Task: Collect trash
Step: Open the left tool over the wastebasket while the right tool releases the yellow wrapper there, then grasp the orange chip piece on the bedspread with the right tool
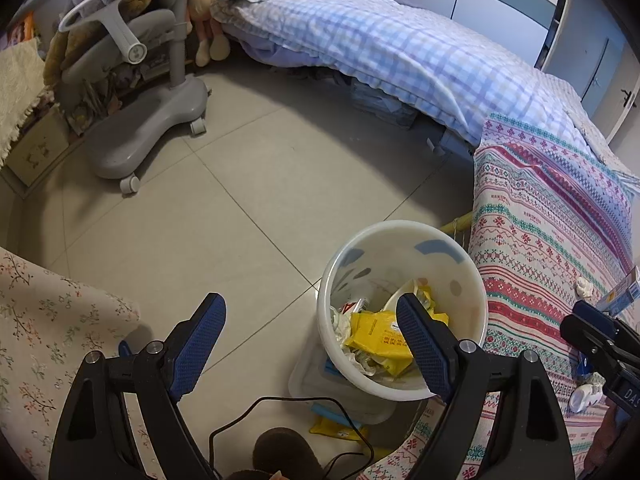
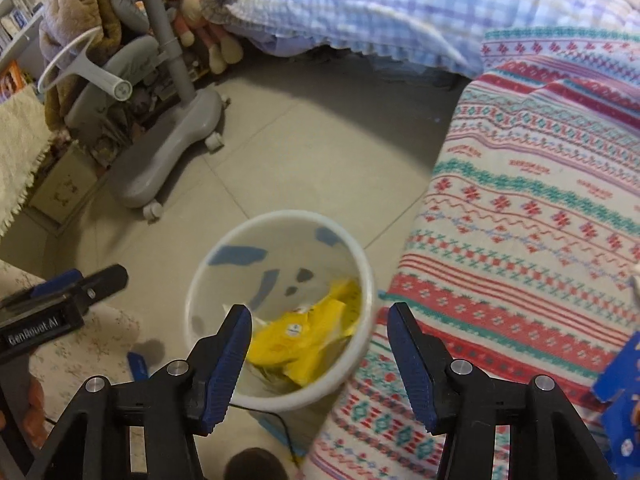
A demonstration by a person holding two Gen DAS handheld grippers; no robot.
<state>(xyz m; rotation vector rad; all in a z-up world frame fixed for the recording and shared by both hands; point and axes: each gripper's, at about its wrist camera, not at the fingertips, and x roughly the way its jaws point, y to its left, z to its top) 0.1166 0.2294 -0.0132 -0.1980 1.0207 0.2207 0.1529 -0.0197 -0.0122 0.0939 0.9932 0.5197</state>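
Grey floor tiles [image 1: 248, 184] run from the clutter on the left to the bed on the right. Far left, a grey wheeled chair [image 1: 152, 92] stands with its curved base on the tiles, a white ring-shaped armrest [image 1: 100, 4] sticking out, and soft toys [image 1: 208, 12] piled behind its post. Nearer, a floral cloth [image 1: 48, 332] covers something at the lower left.

Over that side the left gripper [image 1: 310, 322] hangs with its blue-padded fingers [image 1: 196, 348] wide apart and nothing between them but bare floor and the near edge of the bin. A black cable [image 1: 280, 408] loops across the tiles below it.

In the middle sits the white trash bin [image 2: 362, 264], tight against the hanging edge of the patterned blanket [image 2: 540, 208]. Inside lie yellow wrappers [image 2: 304, 340] and some crumpled white paper [image 1: 340, 328]. Another yellow packet [image 1: 336, 432] lies on the floor just beside the bin's foot.

The right gripper [image 2: 320, 324] hovers over the bin's mouth, jaws parted, gripping nothing; the wrappers show in the gap beneath.

To the right, a checked blue quilt [image 1: 380, 40] lies further back on the bed. On the blanket by the right edge rest a crumpled white tissue [image 1: 585, 287], a blue box [image 2: 618, 396] and a small white object [image 1: 584, 396], all well apart from the bin.
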